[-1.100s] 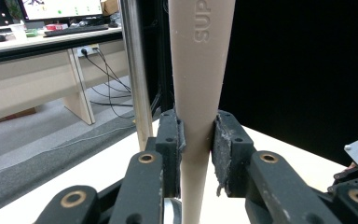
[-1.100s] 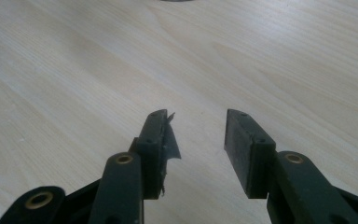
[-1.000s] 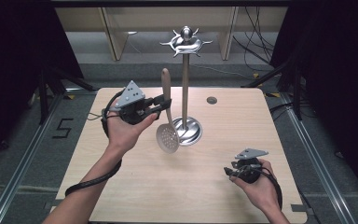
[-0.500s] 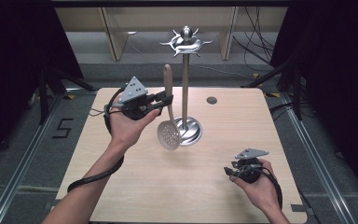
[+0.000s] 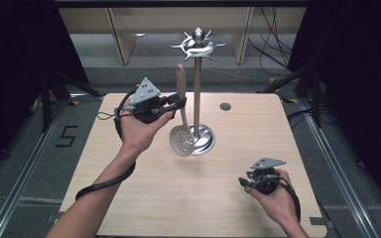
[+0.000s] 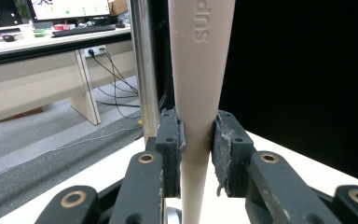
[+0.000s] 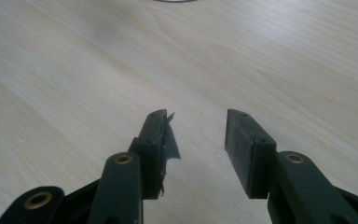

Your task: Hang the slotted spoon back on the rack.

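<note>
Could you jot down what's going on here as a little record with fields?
setting: light wooden table
left hand-held gripper: shut on the beige handle of a slotted spoon, held upright off the table
stand: metal utensil stand with hooks on top, right behind the spoon
right hand-held gripper: open, nothing between its jaws, low over the table near the front right
other: small dark round spot on the table's far side

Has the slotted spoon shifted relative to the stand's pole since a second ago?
No. The slotted spoon hangs just left of the stand's pole, bowl over the base as before.
</note>
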`<state>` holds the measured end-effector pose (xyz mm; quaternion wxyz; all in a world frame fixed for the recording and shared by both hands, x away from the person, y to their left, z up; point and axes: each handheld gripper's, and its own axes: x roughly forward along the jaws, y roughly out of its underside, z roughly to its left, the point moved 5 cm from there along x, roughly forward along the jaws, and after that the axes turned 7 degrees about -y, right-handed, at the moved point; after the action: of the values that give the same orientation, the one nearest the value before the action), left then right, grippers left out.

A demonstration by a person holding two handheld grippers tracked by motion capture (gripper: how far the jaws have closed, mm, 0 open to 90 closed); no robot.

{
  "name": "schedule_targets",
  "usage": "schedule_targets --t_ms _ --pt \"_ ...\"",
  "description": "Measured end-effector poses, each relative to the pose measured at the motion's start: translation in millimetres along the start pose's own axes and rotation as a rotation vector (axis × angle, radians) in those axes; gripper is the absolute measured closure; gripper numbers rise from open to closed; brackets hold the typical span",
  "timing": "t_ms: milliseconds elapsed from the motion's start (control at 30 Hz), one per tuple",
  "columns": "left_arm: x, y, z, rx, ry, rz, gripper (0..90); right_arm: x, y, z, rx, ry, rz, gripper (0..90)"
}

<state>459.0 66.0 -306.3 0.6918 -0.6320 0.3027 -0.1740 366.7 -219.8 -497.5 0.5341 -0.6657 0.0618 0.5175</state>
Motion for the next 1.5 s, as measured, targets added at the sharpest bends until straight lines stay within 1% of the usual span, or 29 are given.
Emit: schedule_targets --t_ms 267,400,433,567,633,767,833,867,900,1067,1133,1233,1267,1333,1500 --pt "2.4 -2.9 0.9 -0.013 -0.005 -0.003 72.8 -0.2 -0.2 0.1 -0.001 0.001 -0.001 59.6" --pt "4.1 -4.9 2.0 -0.012 -0.013 -0.003 72.8 -0.1 -0.1 0.0 -0.001 0.001 -0.001 59.5" --pt "4.4 -5.6 2.2 -0.006 -0.012 -0.002 72.8 -0.2 -0.1 -0.1 -0.001 0.001 -0.001 59.6" --pt "6.8 -7.9 2.0 -0.010 -0.015 -0.006 72.8 -0.3 -0.1 -0.3 -0.001 0.001 -0.002 59.5" --pt "7.9 -8.3 2.5 -0.011 -0.017 -0.005 72.8 -0.8 -0.3 1.1 0.016 -0.002 0.000 59.5" --pt "9.6 -8.9 3.0 -0.008 -0.022 -0.003 72.8 -0.8 -0.2 0.8 0.011 -0.003 0.002 59.5" --pt "10.6 -9.5 3.0 -0.010 -0.024 -0.003 72.8 -0.8 -0.2 1.0 0.015 -0.003 0.002 59.5" --pt "11.0 -10.0 3.3 -0.009 -0.025 -0.001 72.8 -0.3 -0.1 -0.1 0.000 0.002 -0.002 59.5" --pt "11.3 -10.3 3.6 -0.009 -0.026 -0.002 72.7 -0.8 -0.3 1.1 0.015 -0.002 0.001 59.5" --pt "12.7 -11.9 4.7 -0.008 -0.030 0.002 72.7 -0.8 -0.2 1.0 0.013 -0.003 0.000 59.5" --pt "14.1 -13.0 5.1 -0.015 -0.029 0.000 72.7 -0.7 -0.3 0.8 0.012 -0.003 0.000 59.4" --pt "15.8 -13.4 5.8 -0.012 -0.034 0.008 72.7 -0.8 -0.3 1.1 0.015 -0.003 0.001 59.5" --pt "16.4 -13.5 6.4 -0.014 -0.034 0.008 72.7 -0.8 0.0 2.2 0.028 -0.004 0.002 59.4" --pt "16.8 -13.3 7.0 -0.023 -0.033 0.013 72.7 -0.9 0.0 2.2 0.028 -0.004 0.002 59.5" --pt "17.0 -13.0 6.6 -0.018 -0.031 0.017 72.7 -0.8 0.2 2.1 0.027 -0.007 0.003 59.4"
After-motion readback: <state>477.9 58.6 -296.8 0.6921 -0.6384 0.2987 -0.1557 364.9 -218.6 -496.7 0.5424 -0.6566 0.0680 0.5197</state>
